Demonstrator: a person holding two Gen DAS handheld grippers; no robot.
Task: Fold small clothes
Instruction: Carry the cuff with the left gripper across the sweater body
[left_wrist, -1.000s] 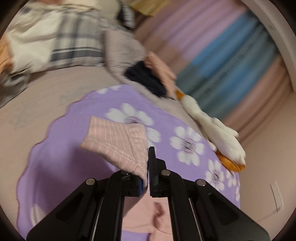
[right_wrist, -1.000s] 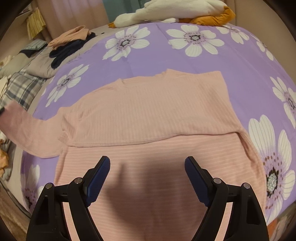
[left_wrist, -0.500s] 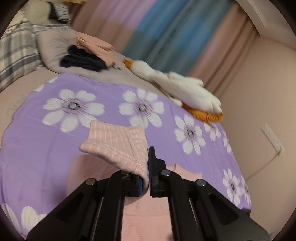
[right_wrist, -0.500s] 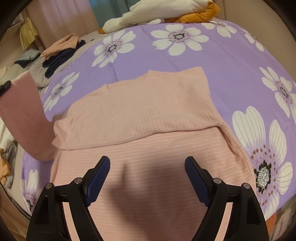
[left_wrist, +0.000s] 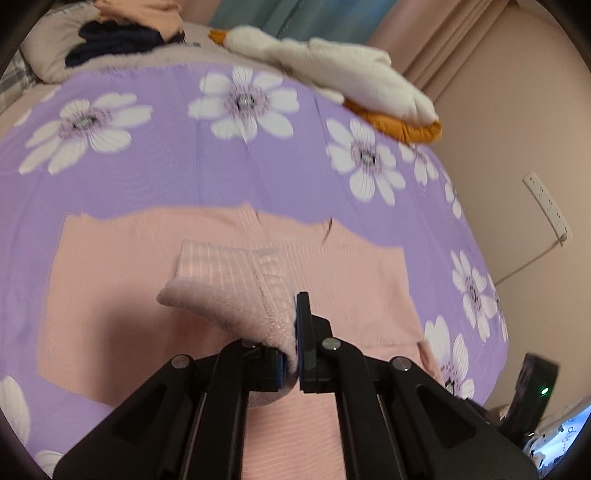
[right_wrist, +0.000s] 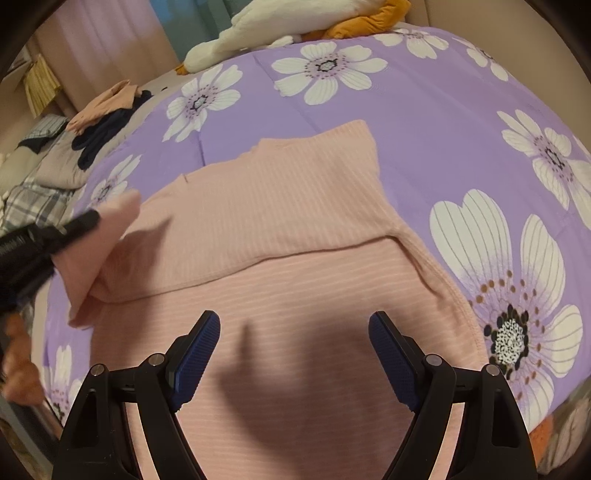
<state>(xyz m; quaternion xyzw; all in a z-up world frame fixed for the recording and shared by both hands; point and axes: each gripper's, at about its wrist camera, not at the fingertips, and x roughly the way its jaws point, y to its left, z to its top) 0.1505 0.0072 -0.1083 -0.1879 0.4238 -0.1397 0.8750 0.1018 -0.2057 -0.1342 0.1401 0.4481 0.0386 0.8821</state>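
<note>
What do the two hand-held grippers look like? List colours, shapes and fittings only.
Left hand-held gripper: matte black angular arms with triangular cut-outs, round silver screw heads at the joints, narrow flat fingers with dark blue pads. Right hand-held gripper: the same black frame and silver screws, with finely textured dark blue pads on its fingers. No cables or markings show.

One pink top (right_wrist: 280, 221), one plush goose (left_wrist: 332, 70)

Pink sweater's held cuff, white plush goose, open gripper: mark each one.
sleeve cuff (left_wrist: 236, 288), left wrist view, ribbed end by the pads.
plush goose (left_wrist: 343, 74), left wrist view, white body.
right gripper (right_wrist: 293, 354), right wrist view, between its open fingertips.
</note>
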